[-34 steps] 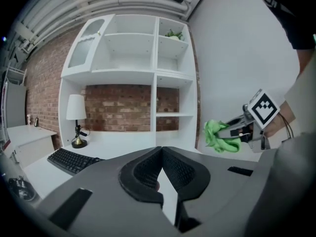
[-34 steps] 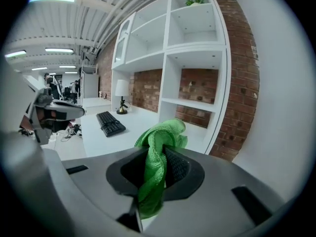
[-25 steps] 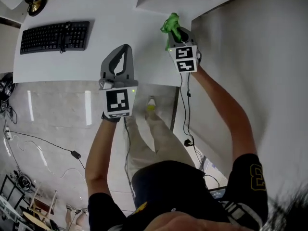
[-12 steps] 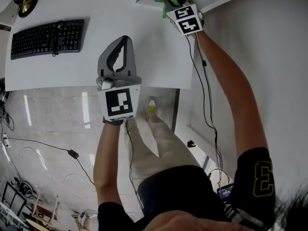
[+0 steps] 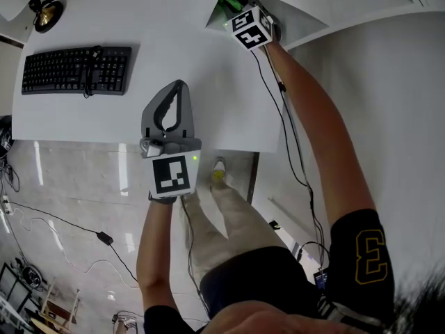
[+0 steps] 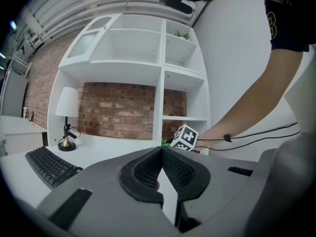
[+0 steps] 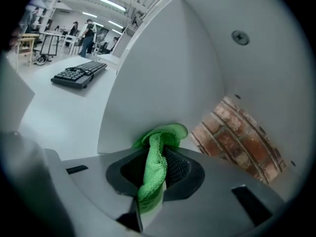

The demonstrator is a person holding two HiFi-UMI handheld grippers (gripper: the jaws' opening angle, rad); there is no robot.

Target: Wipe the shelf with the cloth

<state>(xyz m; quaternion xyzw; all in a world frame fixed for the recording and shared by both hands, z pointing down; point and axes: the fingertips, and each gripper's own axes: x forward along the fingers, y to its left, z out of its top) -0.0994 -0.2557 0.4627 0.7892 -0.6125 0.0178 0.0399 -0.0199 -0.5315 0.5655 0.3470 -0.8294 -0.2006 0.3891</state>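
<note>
A green cloth (image 5: 224,4) is pinched in my right gripper (image 5: 236,10), which reaches into a low compartment of the white shelf (image 5: 299,9) at the desk's far right. In the right gripper view the cloth (image 7: 154,174) hangs folded between the shut jaws of that gripper (image 7: 163,154), close to the compartment's white side wall (image 7: 163,73), with brick (image 7: 237,137) behind. My left gripper (image 5: 179,89) hovers shut over the desk's near edge, holding nothing. Its own view shows its shut jaws (image 6: 162,151), the shelf unit (image 6: 163,73) and the right gripper's marker cube (image 6: 185,137).
A black keyboard (image 5: 75,68) lies on the white desk (image 5: 208,82) at the left, with a brass lamp base (image 5: 45,12) beyond it. A white-shaded lamp (image 6: 66,107) stands by the shelf. Cables trail across the glossy floor (image 5: 69,186) below the desk.
My right gripper has carried the cloth forward from the desk's edge into the shelf compartment. The left gripper has stayed shut and shifted slightly nearer.
</note>
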